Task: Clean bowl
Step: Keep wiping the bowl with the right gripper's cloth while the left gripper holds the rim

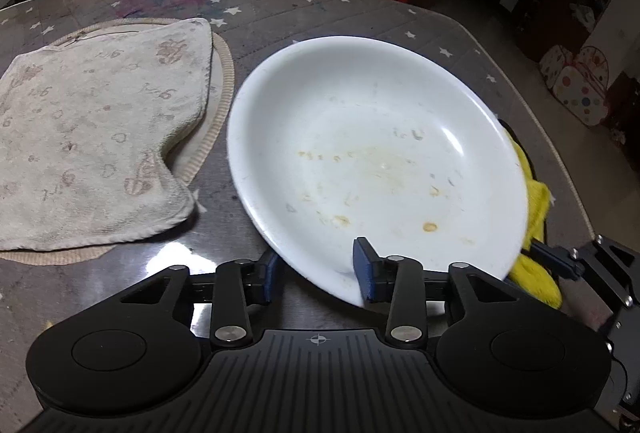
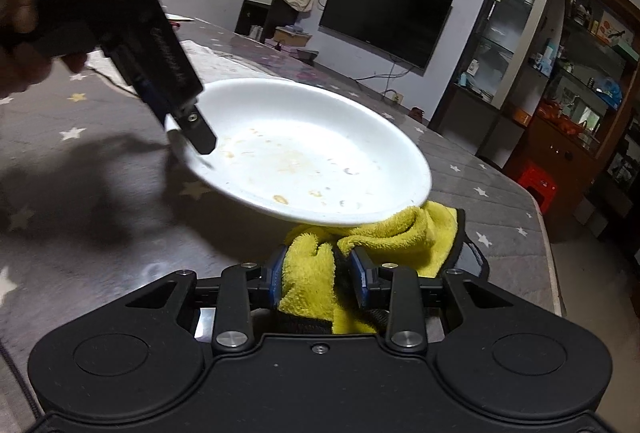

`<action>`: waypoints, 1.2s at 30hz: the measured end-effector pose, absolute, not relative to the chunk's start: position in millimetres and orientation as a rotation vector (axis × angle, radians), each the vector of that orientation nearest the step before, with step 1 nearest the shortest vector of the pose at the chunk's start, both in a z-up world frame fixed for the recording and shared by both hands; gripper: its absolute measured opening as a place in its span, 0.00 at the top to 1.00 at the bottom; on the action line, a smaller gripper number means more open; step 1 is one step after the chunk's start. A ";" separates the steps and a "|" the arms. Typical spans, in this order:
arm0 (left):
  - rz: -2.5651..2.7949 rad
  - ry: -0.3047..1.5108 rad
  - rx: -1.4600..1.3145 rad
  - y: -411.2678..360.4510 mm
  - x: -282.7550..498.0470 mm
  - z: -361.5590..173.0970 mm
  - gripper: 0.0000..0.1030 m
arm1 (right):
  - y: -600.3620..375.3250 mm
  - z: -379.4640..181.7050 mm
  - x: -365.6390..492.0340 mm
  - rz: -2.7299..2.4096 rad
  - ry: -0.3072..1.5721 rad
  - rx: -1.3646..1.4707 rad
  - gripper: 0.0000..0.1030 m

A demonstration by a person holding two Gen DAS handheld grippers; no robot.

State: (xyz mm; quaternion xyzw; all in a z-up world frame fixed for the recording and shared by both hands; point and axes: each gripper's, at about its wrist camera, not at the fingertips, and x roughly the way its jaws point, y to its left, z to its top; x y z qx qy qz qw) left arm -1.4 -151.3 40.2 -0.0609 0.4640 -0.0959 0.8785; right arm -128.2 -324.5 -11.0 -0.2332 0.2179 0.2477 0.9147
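A shallow white bowl [image 1: 372,157] with yellowish food stains is held tilted above the table. My left gripper [image 1: 320,269] is shut on the bowl's near rim, one blue pad inside the bowl and one under it. It shows in the right wrist view [image 2: 188,129] clamping the bowl [image 2: 304,157] at its left rim. My right gripper [image 2: 318,273] is shut on a yellow cloth [image 2: 372,237] that lies just under the bowl's low edge. The cloth [image 1: 536,201] and right gripper [image 1: 556,257] show at the bowl's right edge in the left wrist view.
A worn white towel [image 1: 92,137] lies on a round beige mat [image 1: 222,89] to the left of the bowl. The table [image 1: 280,13] has a grey star-patterned cover. A red stool [image 2: 538,189] stands on the floor beyond the table's right edge.
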 end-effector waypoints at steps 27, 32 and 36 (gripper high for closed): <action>-0.238 0.961 0.057 -158.1 1.7 40.2 0.62 | -334.0 -17.0 -100.4 0.483 0.432 -0.477 0.65; -0.237 0.956 0.068 -160.3 1.5 39.6 0.60 | -336.5 -17.8 -86.5 0.463 0.438 -0.476 0.65; -0.223 0.952 0.068 -163.2 0.7 38.8 0.57 | -338.5 -18.5 -75.4 0.447 0.443 -0.476 0.65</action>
